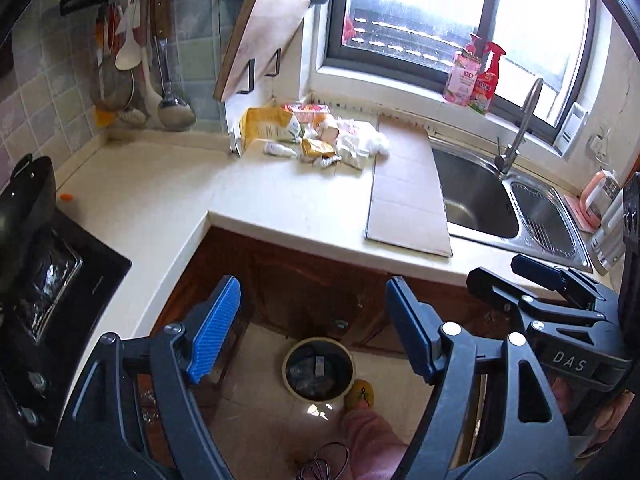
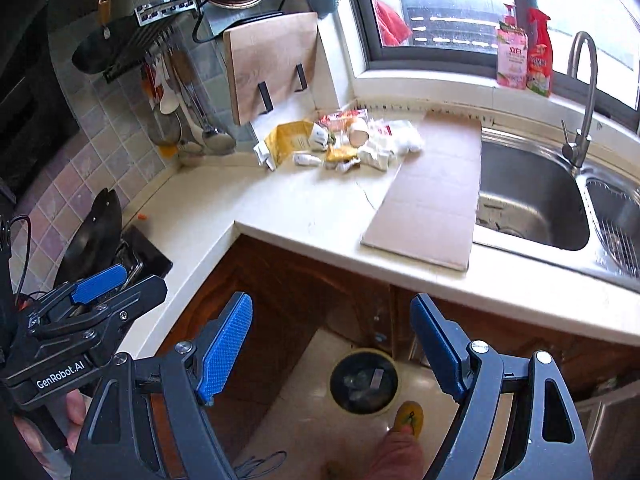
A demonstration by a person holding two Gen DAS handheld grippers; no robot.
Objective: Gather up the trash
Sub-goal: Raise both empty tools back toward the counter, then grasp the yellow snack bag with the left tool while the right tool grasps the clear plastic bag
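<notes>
A heap of trash point(image 1: 320, 136) point(image 2: 344, 140) lies at the back of the white counter: a yellow packet, crumpled white tissue, an eggshell half, small tubes and wrappers. On the floor below stands a round bin point(image 1: 319, 368) point(image 2: 364, 382) lined with a dark bag, some trash inside. My left gripper point(image 1: 316, 332) hangs open in front of the counter's edge, above the bin, nothing between its blue pads. My right gripper point(image 2: 332, 348) is open too, empty, beside the left one, which shows at the lower left of the right wrist view.
A flat cardboard sheet point(image 1: 408, 196) point(image 2: 432, 196) lies on the counter point(image 1: 280, 200) beside the steel sink point(image 1: 476, 196) point(image 2: 528, 200). A black hob with a wok point(image 1: 28, 216) is at left. A person's slippered foot point(image 1: 360, 394) point(image 2: 410, 416) stands by the bin.
</notes>
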